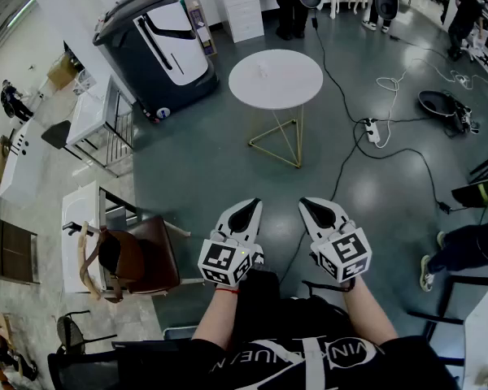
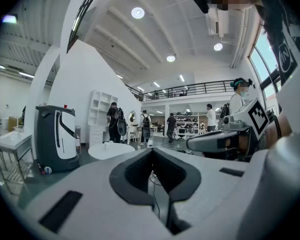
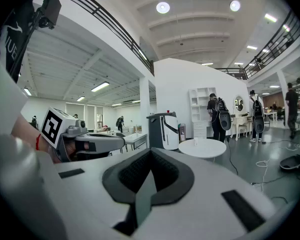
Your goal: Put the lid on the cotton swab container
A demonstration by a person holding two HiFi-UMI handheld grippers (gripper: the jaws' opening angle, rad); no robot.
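Standing well back from the table [image 1: 293, 84], the person holds the left gripper [image 1: 248, 208] and right gripper [image 1: 315, 205] side by side over the floor, each with its jaws pressed together on nothing. A small pale container [image 1: 263, 71] sits near the table's middle, too small to make out in detail.

The left gripper [image 1: 245, 210] and right gripper [image 1: 316, 210] sit side by side. Well ahead of them stands a round table [image 1: 297, 88] bearing a small object [image 1: 263, 71]. A wheeled machine [image 1: 156, 49] stands ahead-left, a chair [image 1: 150, 254] left of the left gripper, and cables [image 1: 390, 104] ahead-right.
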